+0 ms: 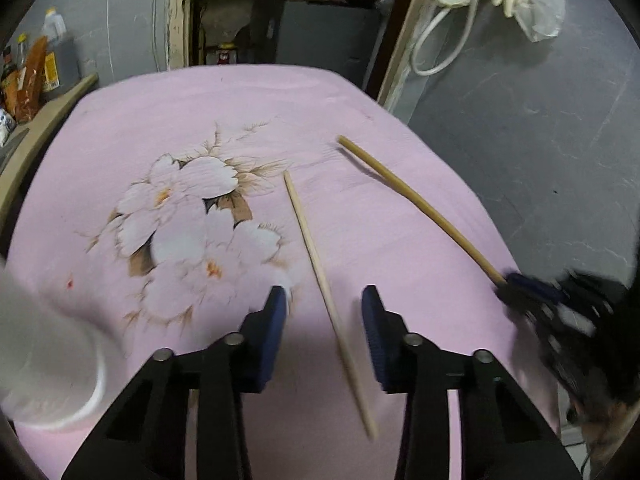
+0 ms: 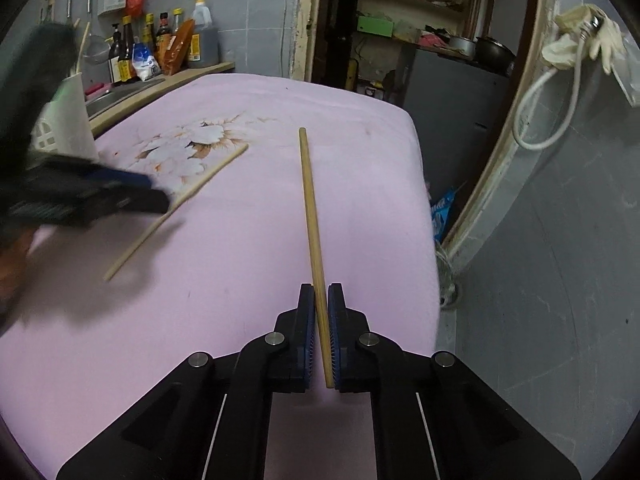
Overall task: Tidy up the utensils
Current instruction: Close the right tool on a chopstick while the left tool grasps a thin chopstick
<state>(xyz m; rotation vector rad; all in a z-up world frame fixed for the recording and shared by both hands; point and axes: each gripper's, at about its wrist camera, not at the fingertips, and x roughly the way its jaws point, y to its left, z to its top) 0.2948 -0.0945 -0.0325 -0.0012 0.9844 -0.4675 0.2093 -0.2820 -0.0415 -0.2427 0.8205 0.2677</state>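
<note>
Right wrist view: 1 chopstick gripped, 1 not yet picked up, none stowed.

Right tongs (image 2: 319, 320) are clamping the darker chopstick (image 2: 310, 208) at its near end, and it is running straight up the middle of the frame over the pink flowered tabletop (image 2: 224, 280). Left tongs (image 1: 324, 320) are standing partly open, with the paler chopstick (image 1: 316, 256) lying between the pads untouched, slanting from centre toward the bottom of the left wrist frame. Both sticks are looking like plain round wood, thin and long, the gripped 1 slightly thicker and more yellow. I judge the sorting is only beginning: the white holder (image 2: 66, 120) at the left edge of the right view is the likely destination, and both chopsticks are waiting to reach it.
</note>
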